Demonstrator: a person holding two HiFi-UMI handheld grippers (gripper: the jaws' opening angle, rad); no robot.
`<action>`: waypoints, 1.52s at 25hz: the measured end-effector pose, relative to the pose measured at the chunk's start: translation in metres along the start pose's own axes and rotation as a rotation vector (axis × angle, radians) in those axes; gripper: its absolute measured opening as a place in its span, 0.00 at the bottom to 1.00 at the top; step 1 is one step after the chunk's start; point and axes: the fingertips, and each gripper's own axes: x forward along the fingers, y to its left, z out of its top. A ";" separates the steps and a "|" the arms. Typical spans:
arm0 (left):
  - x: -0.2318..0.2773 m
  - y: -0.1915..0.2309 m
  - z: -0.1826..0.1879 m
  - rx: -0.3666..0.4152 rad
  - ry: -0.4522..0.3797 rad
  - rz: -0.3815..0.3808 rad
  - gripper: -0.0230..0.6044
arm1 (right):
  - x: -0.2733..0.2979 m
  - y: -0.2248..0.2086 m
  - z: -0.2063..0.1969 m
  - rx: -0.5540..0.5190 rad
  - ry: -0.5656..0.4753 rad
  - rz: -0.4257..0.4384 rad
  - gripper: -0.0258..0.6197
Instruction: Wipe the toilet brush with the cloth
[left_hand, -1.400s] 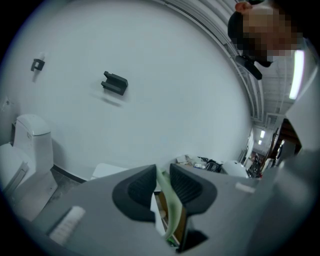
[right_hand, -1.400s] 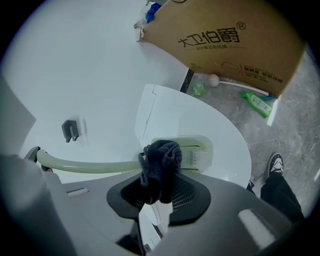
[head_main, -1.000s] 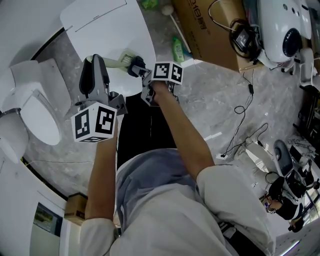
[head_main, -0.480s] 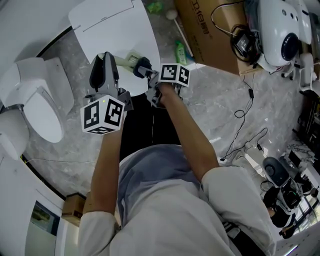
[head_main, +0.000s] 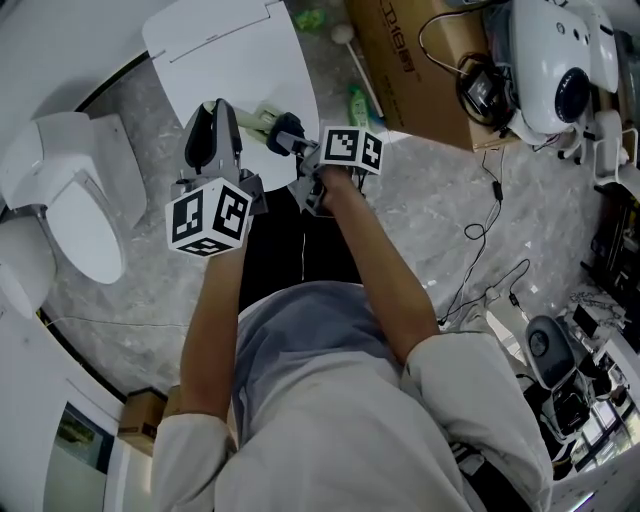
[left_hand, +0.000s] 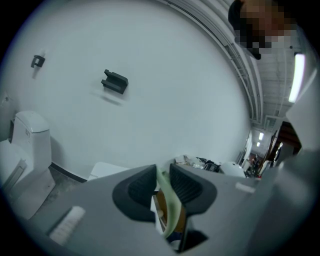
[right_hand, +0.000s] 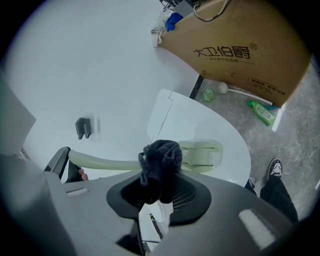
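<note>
- Toilet brush (right_hand: 200, 153), pale green, is held level in the air over a white oval panel (head_main: 230, 60), at 12 o'clock from my body in the head view.
- My left gripper (left_hand: 162, 181) is clamped narrow on the far end of the handle, which passes between its two black pads.
- Brush head points to 3 o'clock in the right gripper view, and the handle runs off to 9 o'clock.
- My right gripper (right_hand: 159, 192) pinches a dark cloth (right_hand: 160, 161), which bunches up out of the jaws.
- Cloth laps over the handle just beside the head, so it covers that stretch; I can't tell how tight the contact is.
- In the head view the two grippers are near each other, left at 11 o'clock and right at 12.
- Toilet (head_main: 60, 220) stands at 9 o'clock on the grey floor, well apart.
- Cardboard box (head_main: 420, 60) sits at 1 o'clock, with a green bottle (head_main: 357, 100) on the floor beside it.
</note>
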 end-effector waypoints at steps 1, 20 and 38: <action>0.000 0.000 0.000 -0.003 -0.001 0.000 0.04 | -0.001 0.002 0.000 -0.006 0.003 0.002 0.17; -0.003 0.000 -0.001 -0.018 0.000 -0.002 0.04 | -0.026 0.046 -0.002 -0.099 0.026 0.046 0.17; -0.005 0.000 0.000 -0.032 0.001 -0.011 0.04 | -0.047 0.096 -0.003 -0.165 0.012 0.107 0.18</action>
